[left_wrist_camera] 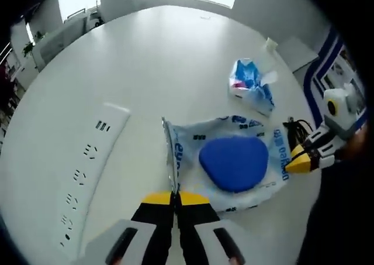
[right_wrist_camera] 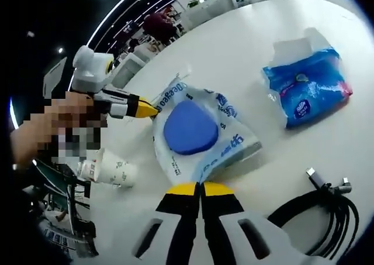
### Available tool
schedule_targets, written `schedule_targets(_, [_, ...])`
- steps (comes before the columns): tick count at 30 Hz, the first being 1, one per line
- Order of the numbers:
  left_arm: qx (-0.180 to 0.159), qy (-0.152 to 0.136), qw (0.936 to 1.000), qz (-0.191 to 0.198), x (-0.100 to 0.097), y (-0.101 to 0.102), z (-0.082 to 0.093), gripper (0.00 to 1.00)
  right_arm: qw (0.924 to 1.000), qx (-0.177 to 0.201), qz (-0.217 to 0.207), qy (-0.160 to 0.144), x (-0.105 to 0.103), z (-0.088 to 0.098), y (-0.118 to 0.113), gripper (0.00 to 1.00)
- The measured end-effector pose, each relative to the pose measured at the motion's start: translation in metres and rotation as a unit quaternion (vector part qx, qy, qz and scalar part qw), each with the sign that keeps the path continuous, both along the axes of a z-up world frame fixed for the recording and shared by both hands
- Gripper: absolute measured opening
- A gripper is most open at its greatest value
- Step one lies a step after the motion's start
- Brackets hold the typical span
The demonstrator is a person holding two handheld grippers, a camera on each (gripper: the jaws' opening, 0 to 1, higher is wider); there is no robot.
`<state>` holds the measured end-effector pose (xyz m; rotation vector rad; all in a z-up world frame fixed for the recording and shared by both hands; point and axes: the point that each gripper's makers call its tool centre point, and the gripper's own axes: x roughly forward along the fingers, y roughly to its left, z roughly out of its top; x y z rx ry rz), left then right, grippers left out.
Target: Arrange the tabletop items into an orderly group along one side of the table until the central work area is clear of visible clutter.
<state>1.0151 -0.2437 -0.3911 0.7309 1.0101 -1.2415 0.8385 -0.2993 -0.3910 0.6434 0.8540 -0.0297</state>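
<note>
Both tongs clamped on one plastic bag.
The left tongs (left_wrist_camera: 174, 196) and right tongs (right_wrist_camera: 200, 187) are shut on opposite edges of the bag (left_wrist_camera: 234, 159), stretched between them on the white counter (left_wrist_camera: 152, 72); its blue print cannot be read.

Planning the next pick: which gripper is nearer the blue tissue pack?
Right, I judge. The right gripper is shut on the plastic bag edge facing the tissue pack; the left gripper pinches the bag's far edge.
</note>
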Motion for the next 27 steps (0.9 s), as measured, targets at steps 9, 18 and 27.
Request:
schedule_targets(9, [-0.007, -0.013, 0.9998, 0.009, -0.009, 0.002, 0.031, 0.00, 0.9994, -0.008, -0.003, -0.033, -0.003, 0.021, -0.008, 0.00])
schedule_targets(18, [-0.009, -0.036, 0.9990, 0.025, -0.027, 0.017, 0.058, 0.00, 0.9970, -0.037, 0.002, -0.067, -0.004, 0.049, -0.028, 0.00])
schedule_targets(27, [-0.049, -0.034, 0.9930, 0.102, -0.047, 0.029, 0.079, 0.00, 0.9934, -0.070, 0.018, -0.089, 0.001, 0.077, -0.053, 0.00])
